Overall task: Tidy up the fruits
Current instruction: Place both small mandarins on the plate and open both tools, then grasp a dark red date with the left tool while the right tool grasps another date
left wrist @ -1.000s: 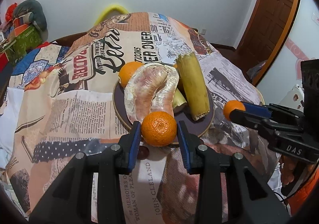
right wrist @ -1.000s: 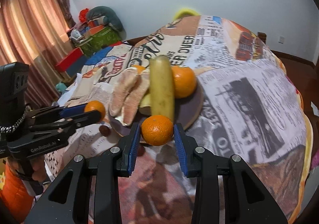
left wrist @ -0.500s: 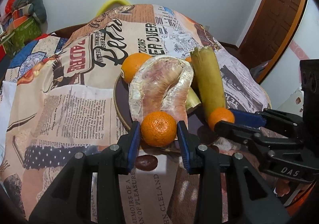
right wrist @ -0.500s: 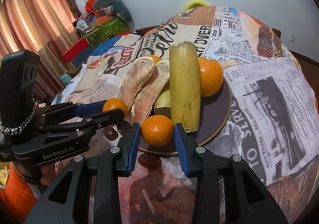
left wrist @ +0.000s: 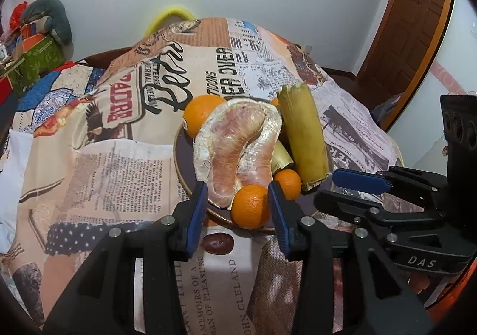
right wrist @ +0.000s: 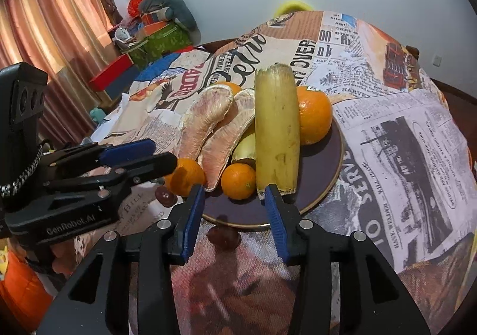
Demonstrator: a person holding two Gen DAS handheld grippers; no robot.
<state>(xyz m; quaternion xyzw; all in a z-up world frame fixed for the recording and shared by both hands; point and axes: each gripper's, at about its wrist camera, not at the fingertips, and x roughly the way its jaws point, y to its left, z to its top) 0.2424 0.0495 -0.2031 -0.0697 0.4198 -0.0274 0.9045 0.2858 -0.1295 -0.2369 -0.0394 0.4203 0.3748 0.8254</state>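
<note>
A dark round plate [left wrist: 184, 168] [right wrist: 325, 174] holds peeled pomelo segments [left wrist: 238, 147] [right wrist: 214, 126], a yellow-green stalk piece [left wrist: 302, 135] [right wrist: 277, 129], big oranges [left wrist: 199, 115] [right wrist: 314, 114] and two small mandarins. My left gripper [left wrist: 237, 209] is open; a mandarin [left wrist: 250, 206] [right wrist: 184, 177] rests on the plate's near rim between its fingers. My right gripper [right wrist: 234, 209] is open and empty just behind the other mandarin [right wrist: 238, 181] [left wrist: 287, 184], which lies on the plate.
Two dark dates [left wrist: 217, 242] [right wrist: 223, 236] [right wrist: 165, 196] lie on the newspaper-print tablecloth [left wrist: 119, 156] just off the plate's near edge. Boxes and a cushion [right wrist: 161, 30] stand at the far left. A wooden door [left wrist: 411, 21] is at the right.
Both grippers moved in over the plate's near rim and opened. Each let go of its mandarin, and both mandarins now rest on the plate.
</note>
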